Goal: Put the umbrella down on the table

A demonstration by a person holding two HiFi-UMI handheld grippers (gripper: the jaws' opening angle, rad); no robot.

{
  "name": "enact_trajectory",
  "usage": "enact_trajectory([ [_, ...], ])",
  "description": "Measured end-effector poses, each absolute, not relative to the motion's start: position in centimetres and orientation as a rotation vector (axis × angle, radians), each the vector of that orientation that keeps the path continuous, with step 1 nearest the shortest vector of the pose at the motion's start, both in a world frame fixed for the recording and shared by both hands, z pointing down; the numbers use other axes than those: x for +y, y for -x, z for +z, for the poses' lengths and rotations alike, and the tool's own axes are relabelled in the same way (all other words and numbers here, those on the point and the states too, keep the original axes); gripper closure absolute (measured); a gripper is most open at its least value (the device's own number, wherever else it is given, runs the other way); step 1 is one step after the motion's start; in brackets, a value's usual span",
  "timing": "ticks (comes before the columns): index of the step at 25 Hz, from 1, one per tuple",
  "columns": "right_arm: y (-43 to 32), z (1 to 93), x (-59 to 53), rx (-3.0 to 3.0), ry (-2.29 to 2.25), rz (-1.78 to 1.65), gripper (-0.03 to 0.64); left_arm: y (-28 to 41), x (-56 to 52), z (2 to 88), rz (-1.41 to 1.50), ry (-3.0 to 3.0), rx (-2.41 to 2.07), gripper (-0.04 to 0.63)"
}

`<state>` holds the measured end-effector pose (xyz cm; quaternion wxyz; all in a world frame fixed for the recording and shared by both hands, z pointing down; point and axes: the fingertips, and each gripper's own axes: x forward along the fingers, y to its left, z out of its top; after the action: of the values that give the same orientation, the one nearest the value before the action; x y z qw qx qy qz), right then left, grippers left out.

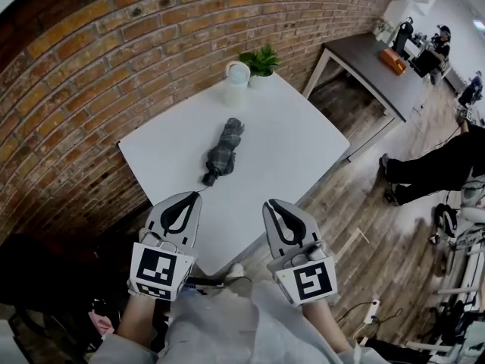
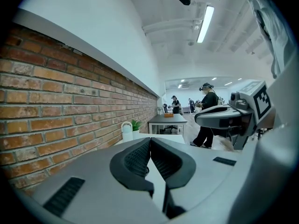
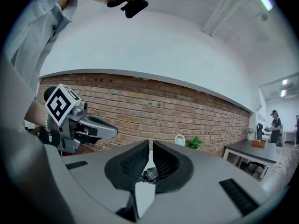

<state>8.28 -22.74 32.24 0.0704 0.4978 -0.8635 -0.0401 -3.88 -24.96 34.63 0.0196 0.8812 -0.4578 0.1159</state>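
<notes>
On the white table (image 1: 303, 142) by the brick wall (image 1: 91, 74), the umbrella (image 1: 223, 150) lies flat, folded and wrapped, about the middle of the top. Nothing is holding it. From where I stand the job looks as good as done: the umbrella is down and free, and all that seems left is for the person to draw the tongs away.

The left gripper (image 1: 192, 196) hangs just off the near edge with its jaws pressed together on nothing. The right gripper (image 1: 273, 204) sits beside it, jaws likewise closed and empty. Both point across the table towards the wall.

The umbrella's length runs away from the person and slants a little to the right. Its dark handle end is nearest the left gripper, close but apart, and its other end points towards the white cup (image 1: 237, 78) and the small plant (image 1: 260, 59) at the far corner.
</notes>
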Motion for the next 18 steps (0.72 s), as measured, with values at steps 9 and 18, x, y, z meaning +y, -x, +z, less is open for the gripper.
enact_trajectory([
  [9, -7.97, 32.39, -23.13, -2.598, -1.482, -0.143, 0.561, 4.51, -25.14, 35.11, 0.319, -2.667, -1.426, 0.575],
  [18, -7.55, 32.2, -23.26, -2.599, -1.477, -0.158, 0.561, 4.2, -25.26, 34.99, 0.305, -2.67, -1.42, 0.575],
])
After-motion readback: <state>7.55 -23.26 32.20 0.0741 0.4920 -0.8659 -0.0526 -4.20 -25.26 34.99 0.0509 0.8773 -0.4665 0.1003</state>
